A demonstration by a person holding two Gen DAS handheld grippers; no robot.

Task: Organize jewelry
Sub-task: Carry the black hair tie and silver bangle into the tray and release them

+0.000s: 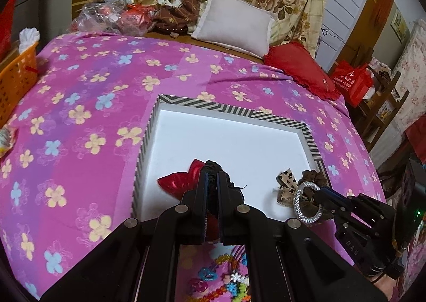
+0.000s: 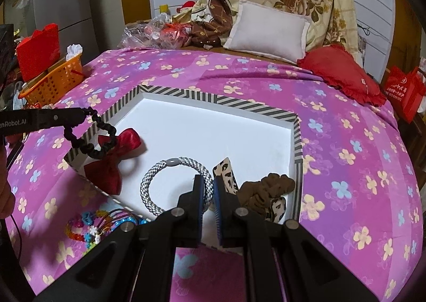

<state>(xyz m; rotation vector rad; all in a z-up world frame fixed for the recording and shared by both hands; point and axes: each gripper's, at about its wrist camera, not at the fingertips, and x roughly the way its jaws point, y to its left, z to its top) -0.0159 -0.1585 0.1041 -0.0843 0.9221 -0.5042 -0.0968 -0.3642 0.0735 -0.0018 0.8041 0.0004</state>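
Striped tray (image 2: 298,139), red bow (image 2: 117,152)

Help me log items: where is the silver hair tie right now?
The silver hair tie is pinched in the right gripper, over the near part of the striped box, between the red bow and the leopard bow.

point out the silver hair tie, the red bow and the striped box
silver hair tie (image 2: 157,176), right wrist view, left side of the loop
red bow (image 2: 131,140), right wrist view, upper wing
striped box (image 2: 239,106), right wrist view, far rim
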